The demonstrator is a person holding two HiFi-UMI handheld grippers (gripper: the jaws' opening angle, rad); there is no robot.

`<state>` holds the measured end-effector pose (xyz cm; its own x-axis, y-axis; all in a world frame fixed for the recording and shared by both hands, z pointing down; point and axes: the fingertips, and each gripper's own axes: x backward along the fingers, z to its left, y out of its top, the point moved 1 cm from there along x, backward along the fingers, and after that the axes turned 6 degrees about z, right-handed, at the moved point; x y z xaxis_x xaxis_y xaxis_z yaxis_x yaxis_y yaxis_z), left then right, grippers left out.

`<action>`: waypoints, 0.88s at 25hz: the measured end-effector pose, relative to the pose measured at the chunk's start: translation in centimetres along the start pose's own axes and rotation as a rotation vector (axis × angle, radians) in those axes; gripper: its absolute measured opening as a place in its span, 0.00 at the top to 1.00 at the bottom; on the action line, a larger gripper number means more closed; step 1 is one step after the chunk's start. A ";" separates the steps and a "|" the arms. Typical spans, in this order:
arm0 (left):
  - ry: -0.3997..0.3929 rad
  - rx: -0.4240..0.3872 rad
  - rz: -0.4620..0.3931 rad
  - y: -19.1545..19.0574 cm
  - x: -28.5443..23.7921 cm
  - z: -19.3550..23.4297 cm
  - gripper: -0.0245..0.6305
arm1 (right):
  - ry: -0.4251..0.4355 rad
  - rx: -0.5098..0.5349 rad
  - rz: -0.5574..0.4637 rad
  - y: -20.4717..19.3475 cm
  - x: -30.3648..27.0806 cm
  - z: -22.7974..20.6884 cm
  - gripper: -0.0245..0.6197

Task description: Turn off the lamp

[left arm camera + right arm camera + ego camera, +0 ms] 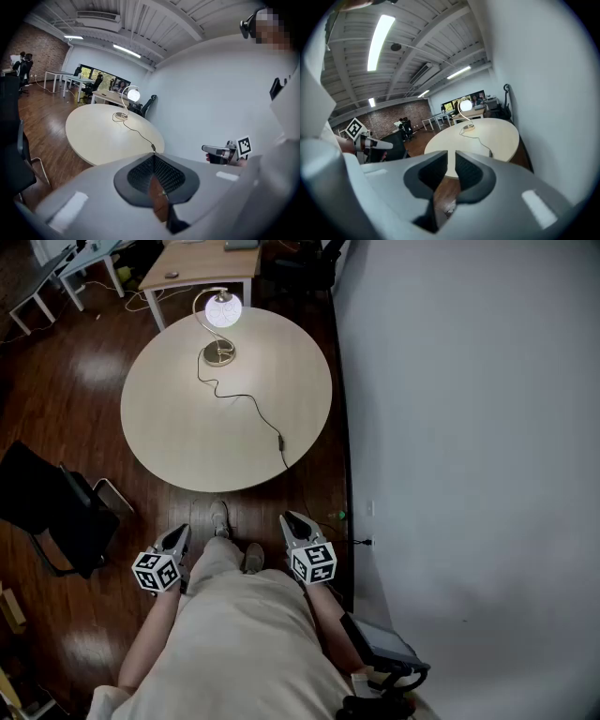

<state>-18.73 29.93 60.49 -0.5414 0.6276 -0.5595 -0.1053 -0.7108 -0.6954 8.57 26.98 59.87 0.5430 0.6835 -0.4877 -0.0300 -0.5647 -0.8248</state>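
Note:
The lamp (223,310) is lit: a glowing globe on a curved stem with a round base (219,353), at the far side of the round beige table (178,427). Its black cord runs to an inline switch (280,441) near the table's near right edge. Both grippers hang close to my body, short of the table. My left gripper (180,532) is shut and empty; in its own view the jaws (153,158) meet, with the lamp (133,95) far ahead. My right gripper (292,519) shows a narrow gap (451,157) with nothing in it, and the lamp (465,106) lies beyond.
A black chair (56,512) stands left of the table. Behind the table are a wooden desk (202,263) and white desks (56,273). A white wall (469,427) runs along the right, close to the table's edge. A black device (380,643) lies at my lower right.

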 end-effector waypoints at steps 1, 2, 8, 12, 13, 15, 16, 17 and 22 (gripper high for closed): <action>-0.002 -0.001 0.001 0.3 -0.1 0.2 0.96 | -0.005 -0.003 0.000 0.2 -0.2 0.0 0.89; -0.005 -0.002 0.001 0.6 -0.1 0.4 0.96 | -0.010 -0.006 0.000 0.5 -0.5 -0.1 0.89; -0.022 -0.016 0.023 2.0 -1.6 1.5 0.96 | -0.031 -0.009 0.003 1.7 -2.1 -0.2 0.89; -0.047 -0.066 0.056 3.4 -3.1 1.8 0.96 | -0.052 -0.027 0.016 2.2 -3.5 -0.8 0.89; -0.052 -0.070 0.062 3.8 -3.5 2.0 0.96 | -0.056 -0.032 0.020 2.3 -3.9 -1.0 0.89; -0.062 -0.074 0.071 4.8 -4.2 2.7 0.96 | -0.064 -0.036 0.032 2.6 -4.9 -1.3 0.89; -0.068 -0.077 0.075 5.3 -4.6 3.0 0.96 | -0.068 -0.036 0.037 2.9 -5.5 -1.4 0.89; -0.074 -0.080 0.080 5.9 -5.1 3.4 0.96 | -0.072 -0.036 0.042 3.2 -6.0 -1.6 0.89; -0.105 -0.088 0.086 9.0 -7.5 5.4 0.96 | -0.096 -0.036 0.058 5.3 -8.6 -2.2 0.89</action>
<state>-20.12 17.09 60.81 -0.6300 0.5257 -0.5716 0.0161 -0.7271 -0.6863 5.56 17.11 60.36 0.4587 0.6894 -0.5606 -0.0276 -0.6195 -0.7845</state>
